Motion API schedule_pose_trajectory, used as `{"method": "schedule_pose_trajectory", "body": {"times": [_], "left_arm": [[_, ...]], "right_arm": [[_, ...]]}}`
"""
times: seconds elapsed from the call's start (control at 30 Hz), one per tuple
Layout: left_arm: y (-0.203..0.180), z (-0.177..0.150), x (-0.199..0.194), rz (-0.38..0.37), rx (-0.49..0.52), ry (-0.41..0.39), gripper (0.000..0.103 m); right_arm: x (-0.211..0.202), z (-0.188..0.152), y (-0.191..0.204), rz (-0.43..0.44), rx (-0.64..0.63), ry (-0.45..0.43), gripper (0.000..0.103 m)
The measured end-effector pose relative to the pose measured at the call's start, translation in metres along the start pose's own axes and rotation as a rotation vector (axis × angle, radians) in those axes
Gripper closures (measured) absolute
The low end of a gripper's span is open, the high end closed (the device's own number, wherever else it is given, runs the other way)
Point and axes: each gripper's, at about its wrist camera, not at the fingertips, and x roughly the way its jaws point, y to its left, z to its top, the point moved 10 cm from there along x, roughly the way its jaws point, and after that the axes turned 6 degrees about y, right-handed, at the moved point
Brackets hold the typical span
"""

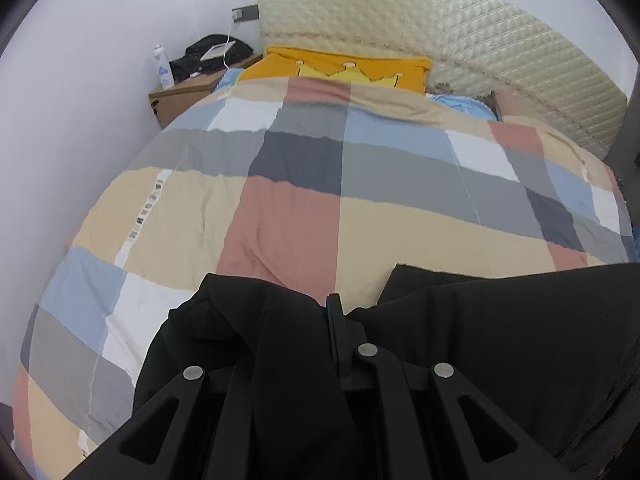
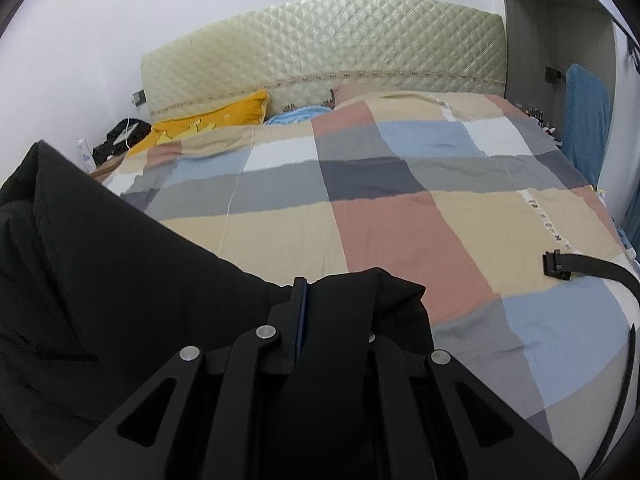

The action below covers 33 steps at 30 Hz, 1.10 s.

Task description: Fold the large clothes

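Between both jaws, black garment (image 1: pixel 500 340).

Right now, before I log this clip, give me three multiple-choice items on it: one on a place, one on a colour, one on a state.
1. Where is the yellow pillow?
A. against the headboard
B. on the floor
C. on the nightstand

2. What colour is the garment?
A. white
B. black
C. red

3. How is the left gripper?
A. open, empty
B. shut on the garment
C. out of view

Answers: 1 A, it lies at the bed's head under the quilted board; 2 B, the fabric is black in both views; 3 B, cloth bunches between its closed fingers.
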Motion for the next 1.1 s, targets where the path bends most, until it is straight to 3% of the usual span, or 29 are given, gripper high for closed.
{"method": "schedule_pose_trajectory", "body": {"times": [0.37,0.53,0.63,0.73,0.77,0.8,0.83,0.87,0.9,0.93,1.0,1.1], "left_arm": [[0.007,-0.012,-0.001,-0.066,-0.062,-0.035,0.093],[0.019,-0.021,-0.015,-0.181,-0.04,-0.023,0.088],[0.035,-0.025,-0.03,-0.291,-0.1,-0.028,0.083],[0.051,-0.03,-0.048,-0.378,-0.133,-0.042,0.058],[0.055,-0.032,-0.053,-0.385,-0.132,-0.053,0.044],[0.067,-0.033,-0.063,-0.368,-0.133,-0.088,0.03],[0.075,-0.033,-0.07,-0.343,-0.133,-0.116,0.025],[0.083,-0.034,-0.076,-0.323,-0.131,-0.142,0.022],[0.091,-0.035,-0.083,-0.307,-0.122,-0.163,0.022],[0.098,-0.037,-0.089,-0.286,-0.104,-0.181,0.022],[0.107,-0.044,-0.099,-0.226,-0.066,-0.213,0.022],[0.105,-0.052,-0.119,-0.201,-0.031,-0.282,0.022]], "right_arm": [[-0.003,-0.01,0.003,-0.014,0.043,0.005,0.091],[-0.022,-0.011,-0.002,0.076,0.138,-0.044,0.084],[-0.028,-0.012,0.001,0.103,0.145,-0.049,0.078],[-0.036,-0.014,0.003,0.125,0.147,-0.055,0.062],[-0.038,-0.015,0.003,0.138,0.151,-0.055,0.056],[-0.043,-0.016,0.003,0.152,0.16,-0.056,0.053],[-0.047,-0.017,0.002,0.16,0.167,-0.06,0.045],[-0.052,-0.018,0.0,0.167,0.178,-0.068,0.035],[-0.059,-0.019,-0.005,0.153,0.195,-0.085,0.016],[-0.066,-0.018,-0.011,0.142,0.209,-0.106,0.008],[-0.079,-0.019,-0.021,0.131,0.236,-0.136,0.008],[-0.1,-0.019,-0.031,0.125,0.269,-0.184,0.008]]}}
